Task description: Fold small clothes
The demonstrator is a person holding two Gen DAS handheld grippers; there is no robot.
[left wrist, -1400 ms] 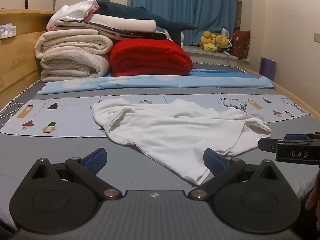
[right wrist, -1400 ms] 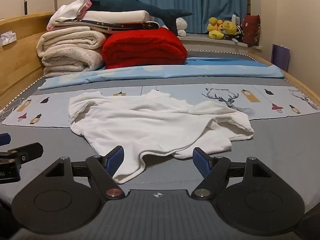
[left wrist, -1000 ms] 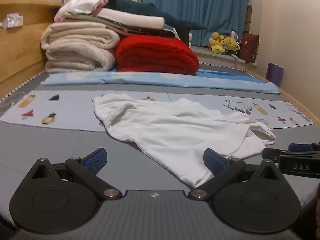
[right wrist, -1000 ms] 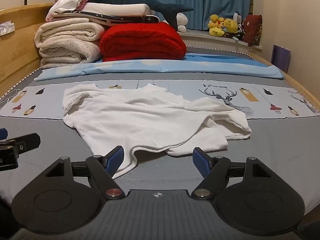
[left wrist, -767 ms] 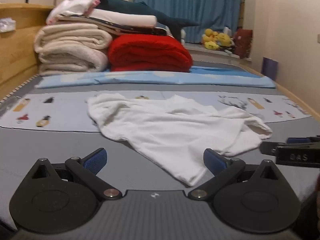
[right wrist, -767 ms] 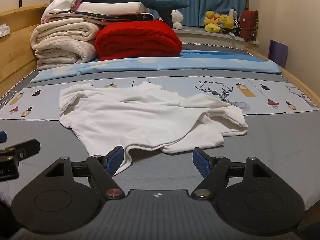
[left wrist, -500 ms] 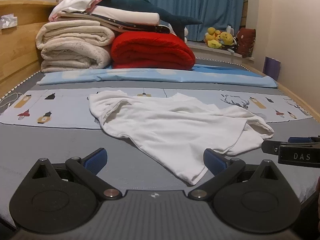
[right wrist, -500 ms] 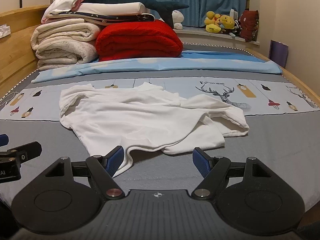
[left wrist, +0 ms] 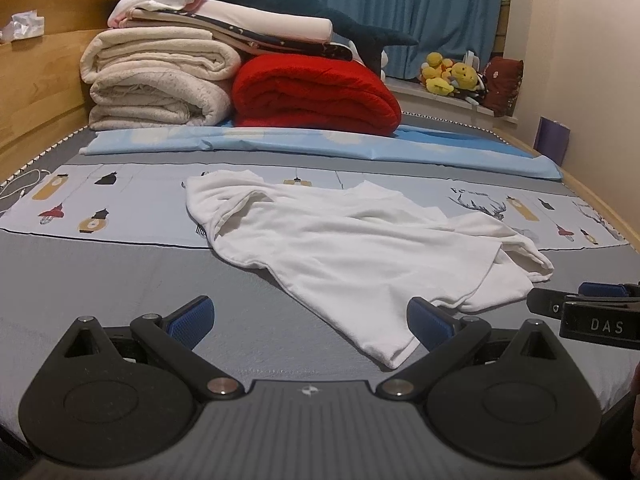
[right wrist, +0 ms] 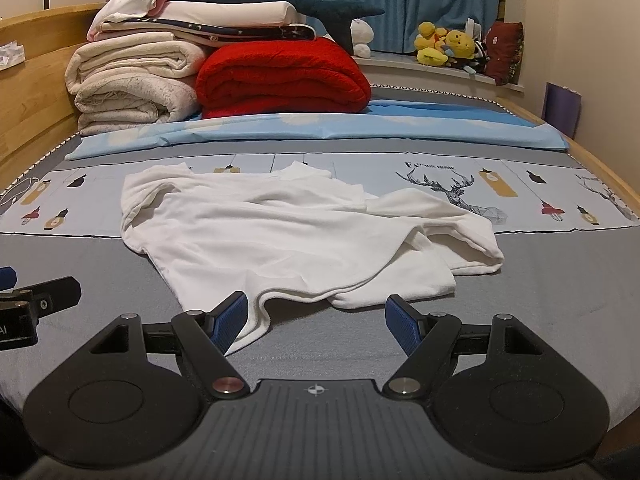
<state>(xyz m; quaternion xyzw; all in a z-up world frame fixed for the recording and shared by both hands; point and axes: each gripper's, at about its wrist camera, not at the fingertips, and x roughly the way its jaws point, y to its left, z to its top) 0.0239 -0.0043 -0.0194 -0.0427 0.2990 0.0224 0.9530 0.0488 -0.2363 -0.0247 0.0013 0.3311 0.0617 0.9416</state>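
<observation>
A small white shirt (left wrist: 352, 240) lies crumpled and spread on the grey bed sheet (left wrist: 100, 280); it also shows in the right wrist view (right wrist: 288, 236). My left gripper (left wrist: 310, 318) is open and empty, just short of the shirt's near hem corner. My right gripper (right wrist: 318, 318) is open and empty, with the shirt's near hem just ahead of its left finger. The right gripper's tip shows at the right edge of the left wrist view (left wrist: 588, 312). The left gripper's tip shows at the left edge of the right wrist view (right wrist: 32, 300).
Folded cream blankets (left wrist: 156, 84), a red blanket (left wrist: 312, 96) and a shark plush (left wrist: 304, 4) are stacked at the bed's far end. A light blue sheet (left wrist: 320, 146) lies before them. A wooden bed frame (left wrist: 36, 92) runs along the left.
Both grippers have shifted only slightly, with small sways of view. The shirt has not moved. Both stay open.
</observation>
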